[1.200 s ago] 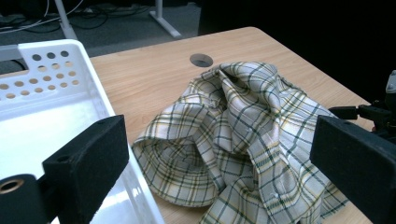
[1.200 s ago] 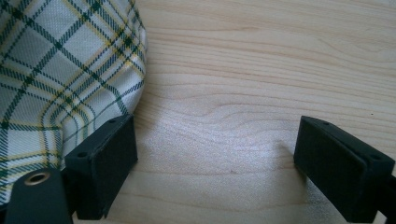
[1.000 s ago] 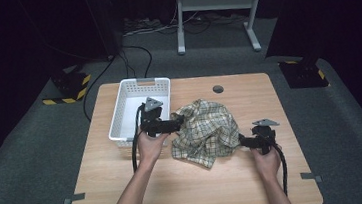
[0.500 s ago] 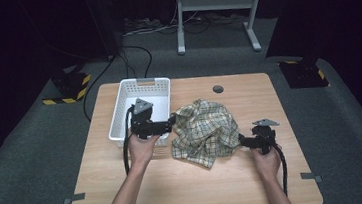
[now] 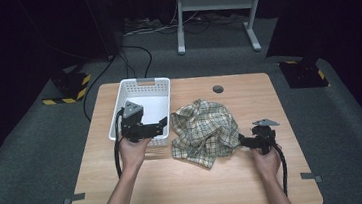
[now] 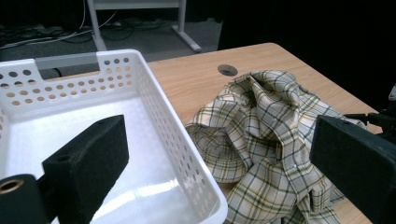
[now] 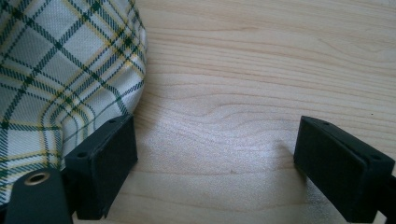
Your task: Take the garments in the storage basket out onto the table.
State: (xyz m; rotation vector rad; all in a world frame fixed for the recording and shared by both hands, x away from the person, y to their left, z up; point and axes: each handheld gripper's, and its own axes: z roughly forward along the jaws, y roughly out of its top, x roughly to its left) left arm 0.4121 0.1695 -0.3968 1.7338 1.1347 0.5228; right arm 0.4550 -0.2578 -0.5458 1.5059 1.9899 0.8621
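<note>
1. Two hands are seen at the near edge of the table, one on each of the two grippers.
2. The right gripper is held low over the wood, at the right hem of the cloth; its jaws are spread wide apart with nothing between them but bare table. In the right gripper view one jaw lies just beside the cloth's edge, and touching cannot be told.
3. The left gripper is held over the near right corner of the basket, pointing toward the cloth. Its jaws are wide apart and nothing is gripped; in the left gripper view the basket wall and the cloth are framed between them.
4. One cloth is counted. It lies crumpled on the table's middle, just right of the basket, bunched into folds and ridges. It is cream, checked with dark green lines and thin yellow ones.
5. One white basket is counted, with perforated walls and a handle slot at its far end. It stands on the left half of the table, and its visible floor is bare.
6. One round hole is seen in the table top beyond the cloth.
7. Farthest off, on the grey floor, two white frame legs are seen.
</note>
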